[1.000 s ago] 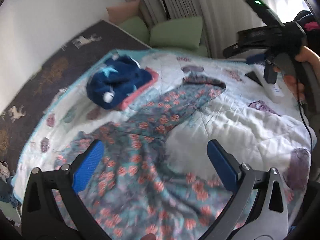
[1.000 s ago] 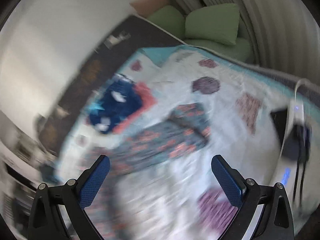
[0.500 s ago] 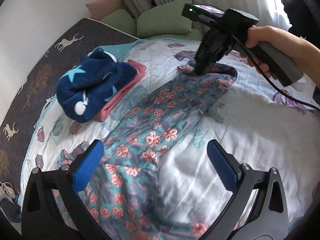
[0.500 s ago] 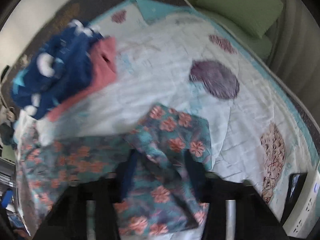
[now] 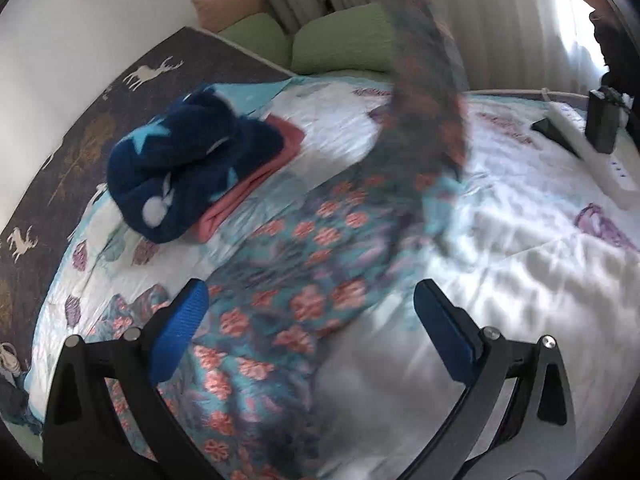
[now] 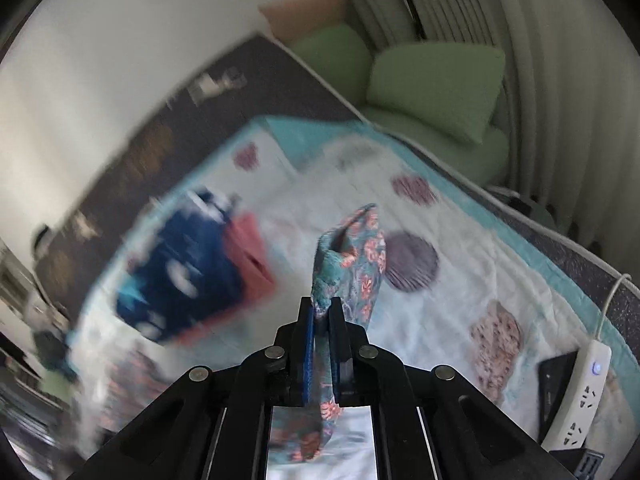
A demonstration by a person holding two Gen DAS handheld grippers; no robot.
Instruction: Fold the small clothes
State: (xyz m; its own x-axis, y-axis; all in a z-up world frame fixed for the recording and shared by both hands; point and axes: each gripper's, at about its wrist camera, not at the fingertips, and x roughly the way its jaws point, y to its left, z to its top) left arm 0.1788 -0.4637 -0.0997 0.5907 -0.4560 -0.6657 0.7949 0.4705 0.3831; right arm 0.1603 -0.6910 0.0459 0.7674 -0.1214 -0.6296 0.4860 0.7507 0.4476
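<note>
Only right gripper (image 6: 321,316) view shows floral garment (image 6: 352,256) pinched; elsewhere seemingly blurred.

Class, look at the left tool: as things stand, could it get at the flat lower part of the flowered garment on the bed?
Probably yes. The left tool is open, with the flowered garment lying uncovered between its fingers.

You get soft daylight through the curtains (image 5: 500,36), washing out the upper right of the left wrist view. Motion blur smears the lifted floral garment (image 5: 428,92) there. In the right wrist view the quilt (image 6: 460,240) stays fairly sharp; the left half streaks. Both frames bend and darken at their edges.
</note>
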